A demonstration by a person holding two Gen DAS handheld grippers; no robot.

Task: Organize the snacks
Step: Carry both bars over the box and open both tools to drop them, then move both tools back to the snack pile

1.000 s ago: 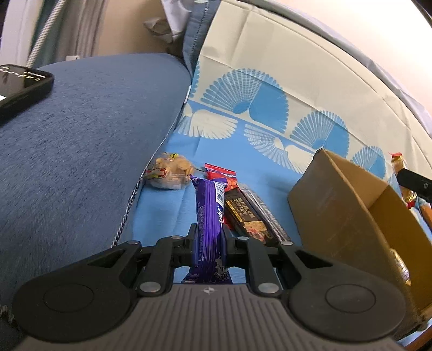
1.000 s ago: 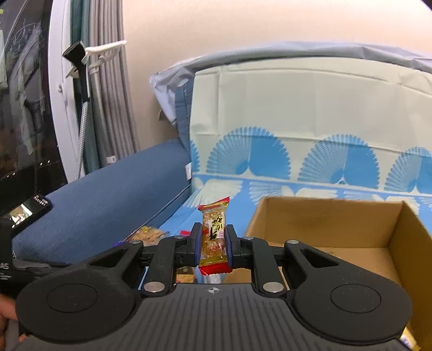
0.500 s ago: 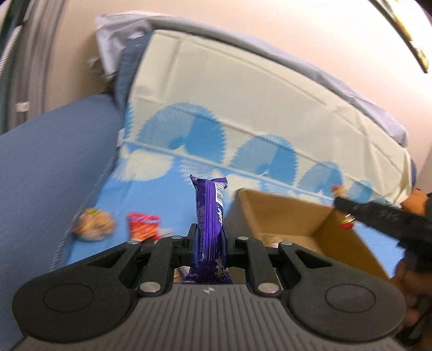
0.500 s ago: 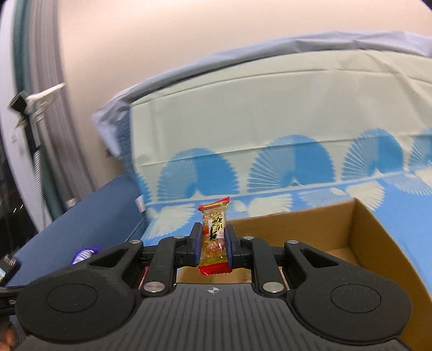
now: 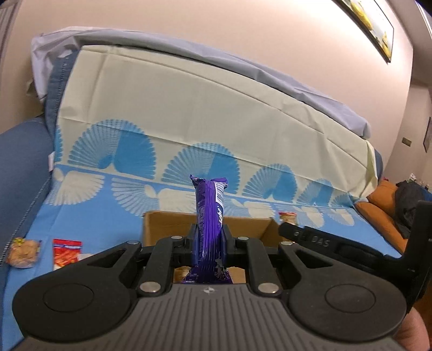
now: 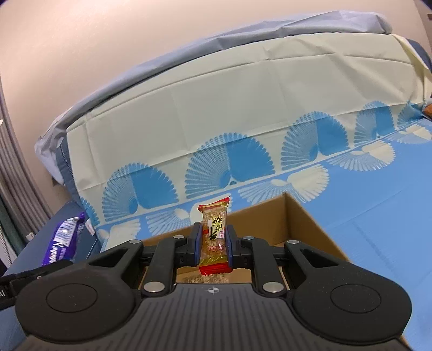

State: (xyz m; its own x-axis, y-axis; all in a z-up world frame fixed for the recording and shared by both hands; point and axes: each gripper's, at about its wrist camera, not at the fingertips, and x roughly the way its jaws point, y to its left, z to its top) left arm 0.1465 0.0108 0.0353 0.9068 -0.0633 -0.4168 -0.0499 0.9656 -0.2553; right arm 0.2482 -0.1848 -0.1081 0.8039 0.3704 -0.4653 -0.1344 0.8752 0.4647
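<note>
An open cardboard box [image 5: 167, 224] is seen standing on a blue and cream fan-patterned cloth [image 5: 129, 186] that is spread over the seat and back of a blue sofa [image 5: 19, 167]. The box interior is largely hidden behind both grippers. In the right wrist view a pale, crumbly-looking snack [image 6: 201, 279] is glimpsed on the box floor [image 6: 243, 275]; its kind cannot be told. A further pale item is glimpsed in the box below the left gripper; it cannot be identified.

The left gripper [image 5: 209, 240] is closed narrowly on a purple chocolate bar [image 5: 209, 213], which is held upright between the pads, above the near part of the box. The right gripper [image 6: 214, 241] is likewise clamped on a small red and gold rice-cracker packet [image 6: 214, 235], held upright over the near left part of the box. In the left wrist view the right gripper is seen at the right, near the box's right edge, with the packet at its tip.

Outside the box, to its left on the cloth, two items are noted: a red snack packet [image 5: 66, 249] and, further left, near the sofa arm, a round clear-wrapped snack [image 5: 23, 252]. They lie apart from each other and from the box.

A framed picture [image 5: 374, 25] is seen on the wall at upper right, and an orange cushion [image 5: 383, 216] at far right.
</note>
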